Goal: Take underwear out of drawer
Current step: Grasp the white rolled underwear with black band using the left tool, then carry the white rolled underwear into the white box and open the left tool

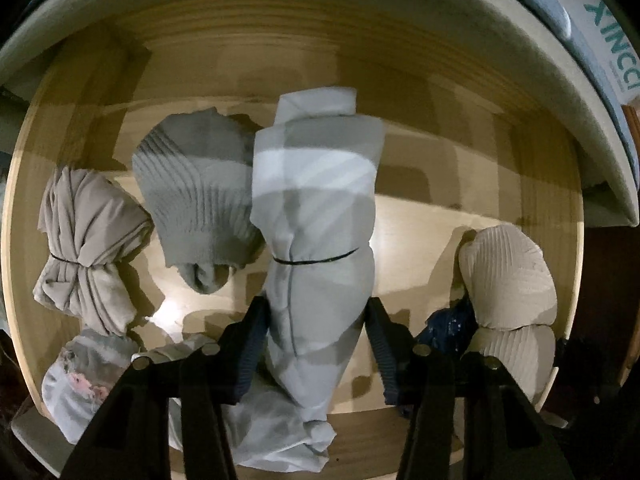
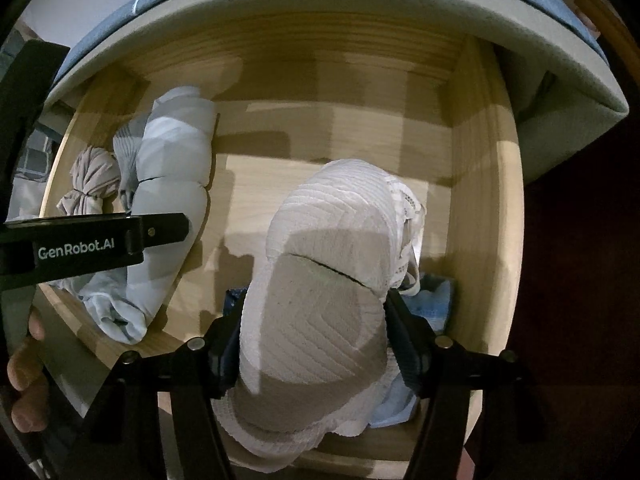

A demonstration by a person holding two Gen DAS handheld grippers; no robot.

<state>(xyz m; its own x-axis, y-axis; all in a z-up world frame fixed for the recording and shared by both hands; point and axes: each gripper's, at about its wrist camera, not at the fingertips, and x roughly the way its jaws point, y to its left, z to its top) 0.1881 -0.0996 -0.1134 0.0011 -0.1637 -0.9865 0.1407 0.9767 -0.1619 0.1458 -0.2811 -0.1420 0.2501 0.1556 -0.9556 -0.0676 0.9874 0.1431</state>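
**Mara:** So, where is the underwear relative to each claw?

**Theo:** Both grippers point down into the light wooden drawer (image 1: 500, 216). The left gripper (image 1: 316, 344) straddles a pale grey-blue rolled underwear bundle tied with a thin black band (image 1: 316, 208). The roll's lower half sits between the two black ribbed fingers (image 1: 250, 352), and its top reaches past the fingertips toward the back of the drawer.

**Mara:** Is it gripped?

**Theo:** The pads lie right against the cloth on both sides, so I read it as closed on the roll.

**Mara:** And the right side?

**Theo:** The right gripper (image 2: 316, 336) has a white ribbed rolled underwear bundle with a lace edge (image 2: 336, 248) between its fingers. The pads meet the roll at its sides just below its dark band, and the cloth bulges around them; I read that as clamped too.

**Mara:** What else lies in the drawer?

**Theo:** In the left wrist view, a grey ribbed roll (image 1: 196, 200) sits just beside the held one, a beige banded bundle (image 1: 88, 240) lies further left, and a patterned pale piece (image 1: 80, 384) is near the front corner. A cream ribbed roll (image 1: 508, 280) lies at the right wall with dark blue fabric (image 1: 448, 328) beside it.

**Mara:** Anything under the white one?

**Theo:** Light blue cloth (image 2: 436, 300) shows beside it, by the right wall.
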